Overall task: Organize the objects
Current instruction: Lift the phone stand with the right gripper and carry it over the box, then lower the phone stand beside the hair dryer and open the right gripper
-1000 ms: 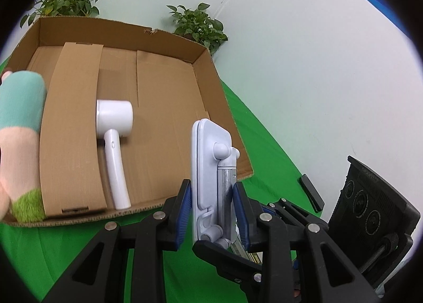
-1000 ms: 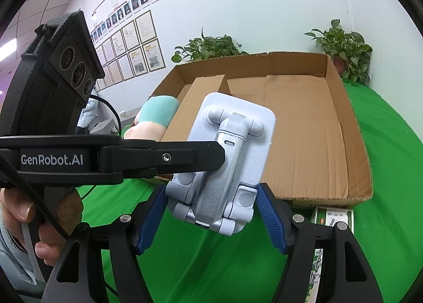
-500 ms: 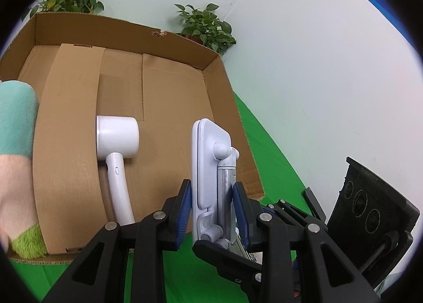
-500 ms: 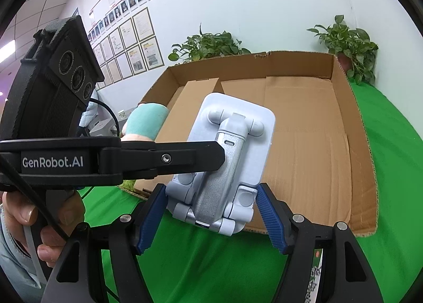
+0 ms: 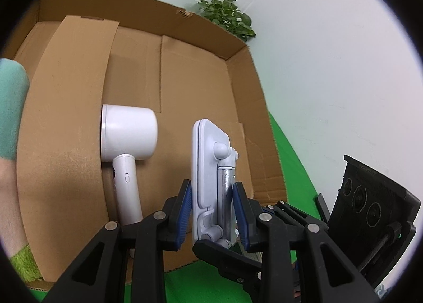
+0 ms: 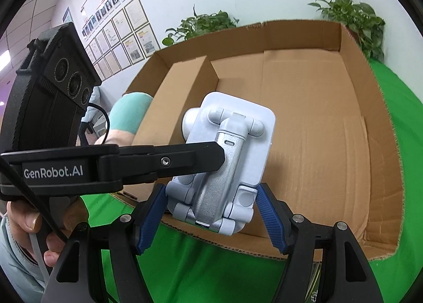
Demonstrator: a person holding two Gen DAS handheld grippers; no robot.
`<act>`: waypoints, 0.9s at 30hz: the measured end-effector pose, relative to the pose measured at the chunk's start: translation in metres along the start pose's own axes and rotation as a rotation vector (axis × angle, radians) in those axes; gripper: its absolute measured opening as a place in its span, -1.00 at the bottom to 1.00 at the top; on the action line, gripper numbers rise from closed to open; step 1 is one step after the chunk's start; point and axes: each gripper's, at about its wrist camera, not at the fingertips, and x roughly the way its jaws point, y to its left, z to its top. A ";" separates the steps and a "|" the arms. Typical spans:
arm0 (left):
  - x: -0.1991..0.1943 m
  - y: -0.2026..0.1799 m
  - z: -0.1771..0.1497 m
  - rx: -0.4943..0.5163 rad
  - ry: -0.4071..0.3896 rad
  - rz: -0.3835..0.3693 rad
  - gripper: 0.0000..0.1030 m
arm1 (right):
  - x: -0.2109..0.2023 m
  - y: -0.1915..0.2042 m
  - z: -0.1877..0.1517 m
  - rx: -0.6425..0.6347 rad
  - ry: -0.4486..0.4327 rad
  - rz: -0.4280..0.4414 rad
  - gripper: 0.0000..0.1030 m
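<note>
My left gripper (image 5: 212, 210) is shut on a folded pale blue-grey phone stand (image 5: 211, 170), holding it above the near edge of a wide open cardboard box (image 5: 238, 51). My right gripper (image 6: 211, 218) also closes on the same stand (image 6: 227, 160) at its lower end, its blue pads touching both sides. A white hair dryer (image 5: 124, 149) lies on the box floor left of the stand. A plush toy (image 5: 10, 144) in teal, peach and green lies at the box's left side.
The box sits on a green cloth (image 6: 198, 263). A cardboard flap (image 5: 66, 117) lies inside the box at left. Potted plants (image 6: 349, 17) stand behind the box by a white wall. A printed packet (image 6: 317, 284) lies near the box's front right corner.
Both grippers have carried the stand forward, from in front of the box to over its near edge. The box and hair dryer now look closer and larger.
</note>
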 end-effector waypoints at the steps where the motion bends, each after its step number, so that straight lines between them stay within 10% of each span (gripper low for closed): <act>1: 0.002 0.001 0.000 -0.004 0.003 0.005 -0.43 | 0.002 -0.001 -0.001 0.002 0.007 0.004 0.29; 27: 0.022 0.015 -0.010 -0.078 0.115 0.159 -0.41 | 0.045 -0.021 -0.010 0.058 0.179 0.097 0.28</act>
